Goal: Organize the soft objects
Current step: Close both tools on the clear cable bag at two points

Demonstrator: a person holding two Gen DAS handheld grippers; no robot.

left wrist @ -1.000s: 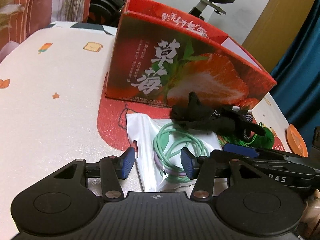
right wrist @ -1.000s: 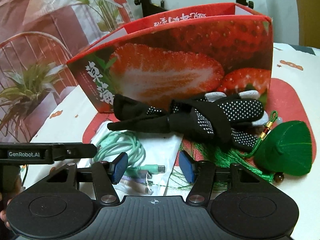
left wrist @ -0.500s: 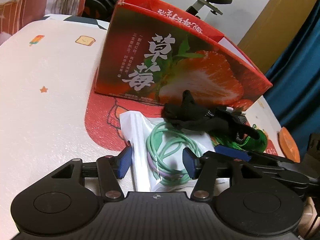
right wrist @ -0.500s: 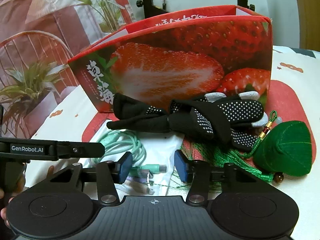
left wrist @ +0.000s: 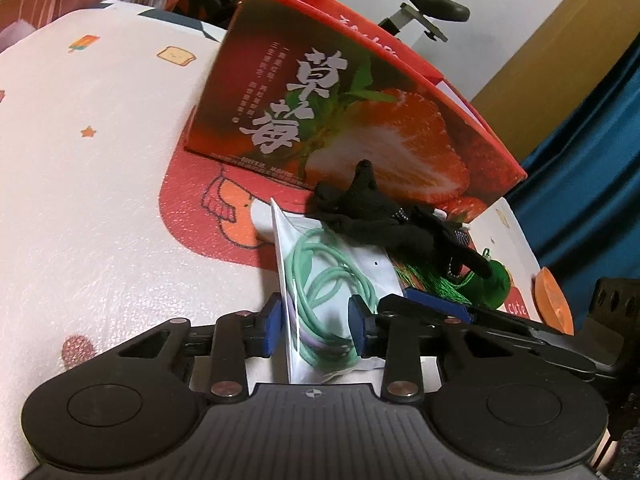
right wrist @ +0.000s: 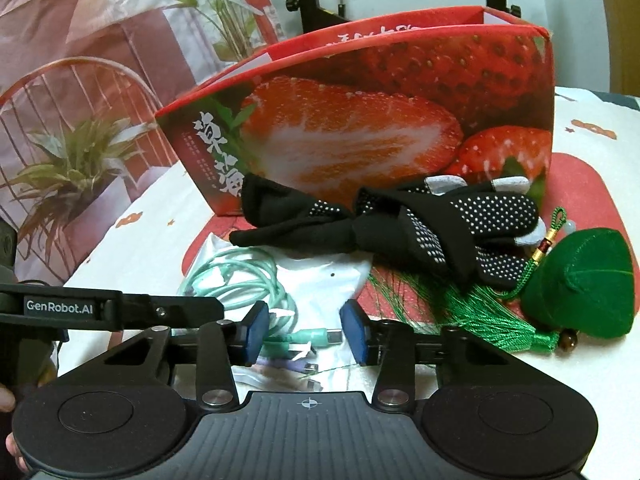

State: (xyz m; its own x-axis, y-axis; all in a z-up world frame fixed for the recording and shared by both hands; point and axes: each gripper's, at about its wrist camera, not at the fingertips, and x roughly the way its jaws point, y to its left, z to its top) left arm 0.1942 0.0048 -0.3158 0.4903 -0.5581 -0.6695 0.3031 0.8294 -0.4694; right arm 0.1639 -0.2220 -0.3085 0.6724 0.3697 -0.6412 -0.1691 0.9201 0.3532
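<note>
Straddling the clear bag (left wrist: 320, 280) of coiled green cable (right wrist: 244, 280), the left tool (left wrist: 316, 326) has just been closing, its blue pads now touching the bag's sides. The right tool (right wrist: 304, 334), also narrowing, stands partly open over the bag's connector end, gripping nothing. Black dotted gloves (right wrist: 420, 224) lie just beyond the bag, against the strawberry box (right wrist: 360, 120); the green tasselled charm (right wrist: 580, 284) sits right of the bag.

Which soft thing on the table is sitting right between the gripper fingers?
The clear plastic bag with the coiled mint-green cable. It lies between both grippers' blue pads, while the black dotted gloves and green plush charm lie farther off.
</note>
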